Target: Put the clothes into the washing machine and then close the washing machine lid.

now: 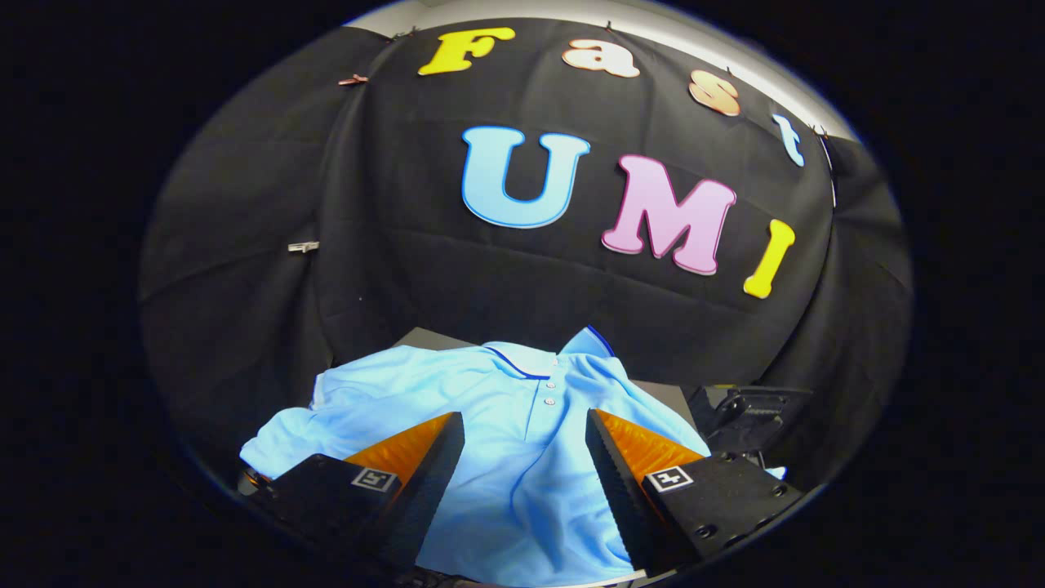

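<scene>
A soft, creased light-blue polo [506, 408] with 3 buttons lies spread flat under the gripper [525, 433], its fingers apart.

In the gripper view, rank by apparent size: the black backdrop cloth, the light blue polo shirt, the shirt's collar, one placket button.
1. Black backdrop cloth
2. Light blue polo shirt, under the open gripper
3. Collar
4. Placket button

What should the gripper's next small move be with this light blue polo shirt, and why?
Probably ease straight down and close on the fabric. The gripper is open, its fingers apart above the light blue polo shirt, which lies spread flat with the buttoned placket just ahead of them. Nothing is gripped yet, so the shirt cannot be lifted toward the washing machine.
</scene>
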Motion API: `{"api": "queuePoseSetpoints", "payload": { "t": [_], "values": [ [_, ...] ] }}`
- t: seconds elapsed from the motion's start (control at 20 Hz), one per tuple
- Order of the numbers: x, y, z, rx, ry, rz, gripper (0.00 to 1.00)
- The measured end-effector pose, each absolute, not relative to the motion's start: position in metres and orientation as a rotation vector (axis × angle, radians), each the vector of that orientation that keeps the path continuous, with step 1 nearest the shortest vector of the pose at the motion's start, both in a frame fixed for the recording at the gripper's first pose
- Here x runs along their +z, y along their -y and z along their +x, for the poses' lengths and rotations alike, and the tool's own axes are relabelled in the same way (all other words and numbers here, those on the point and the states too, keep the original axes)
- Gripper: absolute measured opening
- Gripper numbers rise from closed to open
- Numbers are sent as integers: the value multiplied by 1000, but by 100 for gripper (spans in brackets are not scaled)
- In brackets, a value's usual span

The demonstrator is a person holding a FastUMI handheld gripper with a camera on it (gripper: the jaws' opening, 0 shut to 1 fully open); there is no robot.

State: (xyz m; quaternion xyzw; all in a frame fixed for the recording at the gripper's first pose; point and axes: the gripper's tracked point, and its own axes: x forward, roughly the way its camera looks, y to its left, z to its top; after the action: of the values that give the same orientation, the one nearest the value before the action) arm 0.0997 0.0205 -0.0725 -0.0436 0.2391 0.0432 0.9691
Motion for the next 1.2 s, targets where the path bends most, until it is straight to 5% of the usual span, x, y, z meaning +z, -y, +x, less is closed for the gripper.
{"api": "queuePoseSetpoints", "payload": {
  "t": [0.3, 0.55, 0.8, 0.95, 1.0, 1.2],
  "values": [
    [-141, -14, 110, 80, -823, 38, 95],
    [-135, -16, 112, 153, -803, 26, 91],
    [-136, -20, 103, 180, -794, 27, 20],
    [-130, -16, 101, 172, -786, -23, 20],
    [-132, -16, 101, 178, -780, -45, 9],
    [-131, -14, 97, 167, -799, -41, 9]
  ]
}}
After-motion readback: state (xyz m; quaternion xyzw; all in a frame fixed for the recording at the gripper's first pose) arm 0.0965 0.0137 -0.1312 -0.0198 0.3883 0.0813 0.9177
